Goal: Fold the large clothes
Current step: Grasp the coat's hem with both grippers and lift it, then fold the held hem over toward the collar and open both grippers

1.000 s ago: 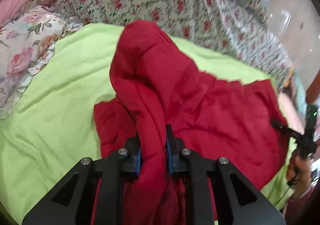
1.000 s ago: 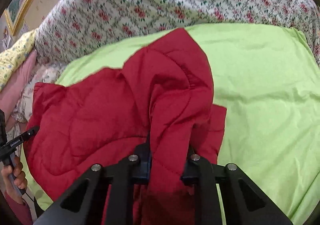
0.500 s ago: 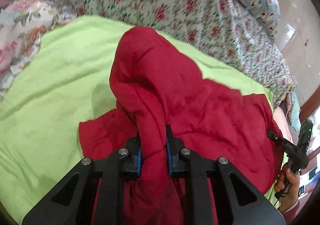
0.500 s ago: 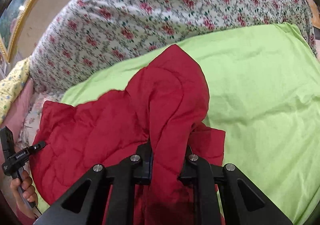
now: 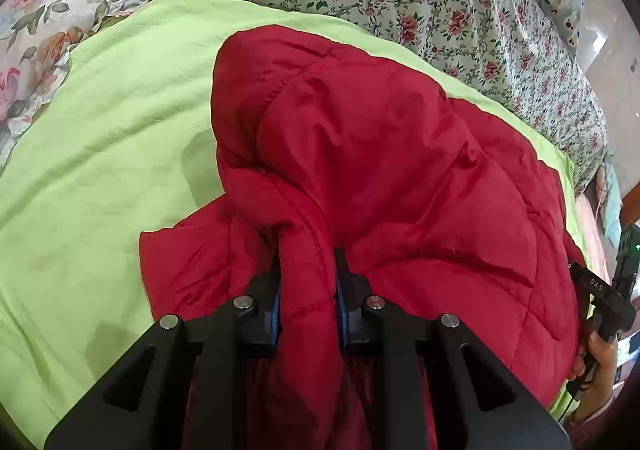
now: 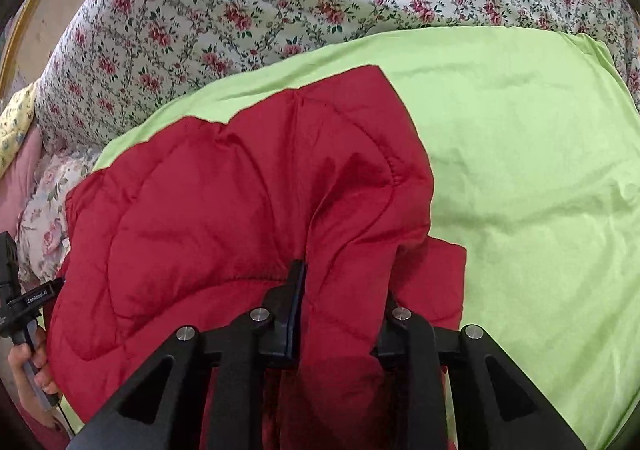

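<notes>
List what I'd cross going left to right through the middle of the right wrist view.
Flowered pillow → red jacket → green sheet.

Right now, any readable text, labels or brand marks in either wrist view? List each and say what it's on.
"DAS": white letters on the black body of the right gripper, seen at the right edge of the left wrist view.
"GenRobot.AI": white label on the black body of the left gripper, at the left edge of the right wrist view; small, so the last letters are uncertain.
No text shows on the red jacket, green sheet or floral bedding.
</notes>
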`<action>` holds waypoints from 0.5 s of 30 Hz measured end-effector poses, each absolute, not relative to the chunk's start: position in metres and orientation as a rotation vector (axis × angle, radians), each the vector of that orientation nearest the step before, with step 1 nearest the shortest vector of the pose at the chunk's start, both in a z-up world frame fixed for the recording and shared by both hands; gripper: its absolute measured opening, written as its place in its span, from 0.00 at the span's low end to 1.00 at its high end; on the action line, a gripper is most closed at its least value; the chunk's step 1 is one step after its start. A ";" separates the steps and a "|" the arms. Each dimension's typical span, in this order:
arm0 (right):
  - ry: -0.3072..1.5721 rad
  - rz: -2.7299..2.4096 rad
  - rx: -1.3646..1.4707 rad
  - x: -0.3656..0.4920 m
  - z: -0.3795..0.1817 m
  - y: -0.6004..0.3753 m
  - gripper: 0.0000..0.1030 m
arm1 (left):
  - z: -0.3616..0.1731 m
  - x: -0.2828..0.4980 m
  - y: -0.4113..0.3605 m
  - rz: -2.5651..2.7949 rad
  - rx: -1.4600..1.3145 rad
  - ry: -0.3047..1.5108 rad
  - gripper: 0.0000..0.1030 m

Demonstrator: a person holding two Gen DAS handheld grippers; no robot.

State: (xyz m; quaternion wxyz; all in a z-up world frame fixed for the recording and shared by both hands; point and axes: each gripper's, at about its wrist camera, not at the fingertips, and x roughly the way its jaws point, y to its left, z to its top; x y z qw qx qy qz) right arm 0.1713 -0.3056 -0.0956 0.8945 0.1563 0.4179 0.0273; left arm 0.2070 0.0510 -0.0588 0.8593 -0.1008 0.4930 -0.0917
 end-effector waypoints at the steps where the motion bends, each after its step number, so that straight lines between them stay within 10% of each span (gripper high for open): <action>1: 0.869 0.057 0.328 0.172 -0.096 -0.306 0.26 | -0.059 0.208 0.050 -0.189 -0.207 1.036 0.19; 15: 0.869 0.068 0.356 0.174 -0.098 -0.310 0.30 | -0.050 0.199 0.059 -0.134 -0.225 1.009 0.38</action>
